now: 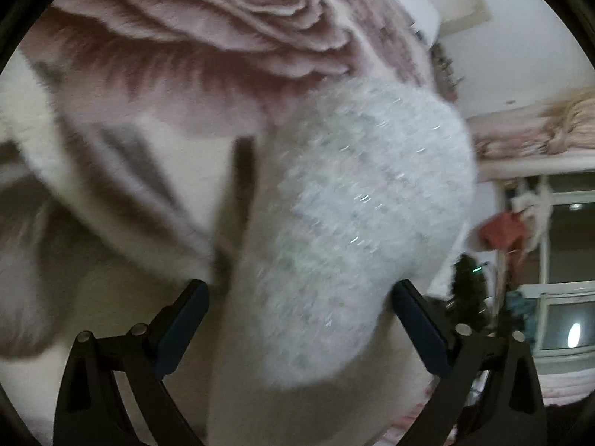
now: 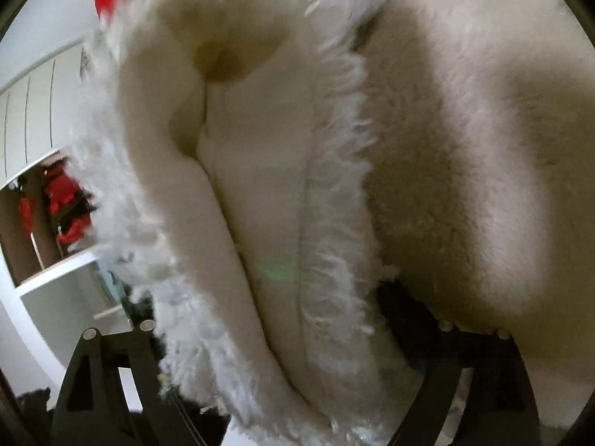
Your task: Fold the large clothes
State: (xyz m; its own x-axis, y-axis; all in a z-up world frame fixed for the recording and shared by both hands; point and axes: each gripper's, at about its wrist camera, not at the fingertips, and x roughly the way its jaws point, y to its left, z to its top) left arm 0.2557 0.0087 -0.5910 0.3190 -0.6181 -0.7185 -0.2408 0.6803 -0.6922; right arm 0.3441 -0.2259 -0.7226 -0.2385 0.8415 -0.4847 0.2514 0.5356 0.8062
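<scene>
A large white fluffy garment (image 1: 353,200) with a sparkly knit face fills the left wrist view, lying on a blanket with a big pink rose print (image 1: 208,33). My left gripper (image 1: 299,319) stands wide open, its dark fingers (image 1: 178,323) on either side of a fold of the garment. In the right wrist view the garment's (image 2: 260,186) plush lining and furry trim fill the frame. My right gripper (image 2: 271,334) is buried in the cloth; its fingertips are hidden by it, so its state does not show.
A window (image 1: 565,245) and cluttered shelves with folded bedding (image 1: 528,137) are at the right in the left wrist view. A white wardrobe (image 2: 41,100) with red clothes (image 2: 63,200) inside is at the left in the right wrist view.
</scene>
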